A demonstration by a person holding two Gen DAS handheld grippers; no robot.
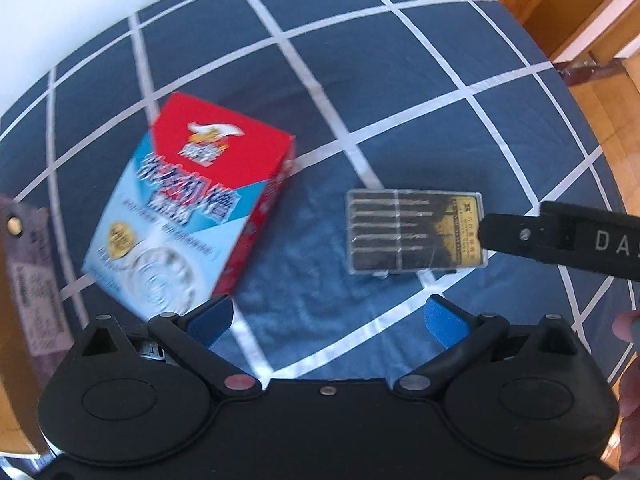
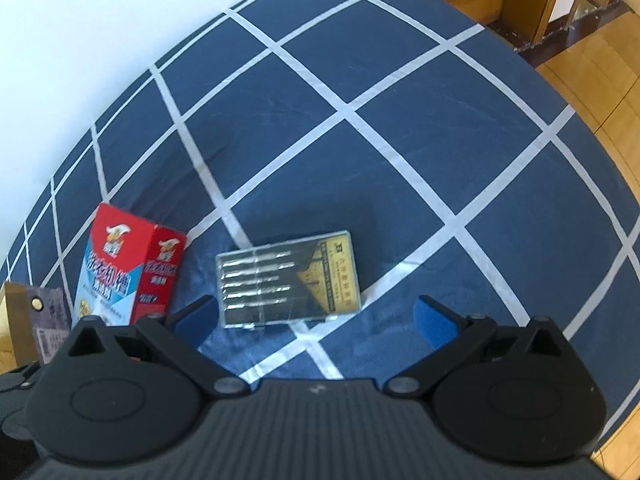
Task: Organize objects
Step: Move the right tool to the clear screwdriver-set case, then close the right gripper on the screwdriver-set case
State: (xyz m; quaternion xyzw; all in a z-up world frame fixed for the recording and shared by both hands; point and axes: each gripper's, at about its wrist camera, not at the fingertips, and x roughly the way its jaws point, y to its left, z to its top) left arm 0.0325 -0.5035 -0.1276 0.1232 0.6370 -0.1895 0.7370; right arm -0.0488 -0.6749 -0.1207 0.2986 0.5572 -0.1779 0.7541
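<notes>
While both grippers are still empty, the sorting looks hardly begun.

On the soft blue sheet (image 2: 400, 184) with white grid lines lie the two things to organize, near each other but apart: a glossy red and pale blue cardboard box (image 2: 128, 276), and to its right a flat, clear hard plastic case (image 2: 288, 280) with thin metal tools in a row. At the far left a brown carton (image 1: 16, 280) edge shows. The left gripper (image 1: 326, 320) and right gripper (image 2: 316, 318) both have fingers spread wide, grasping nothing; I judge everything remains to do.
</notes>
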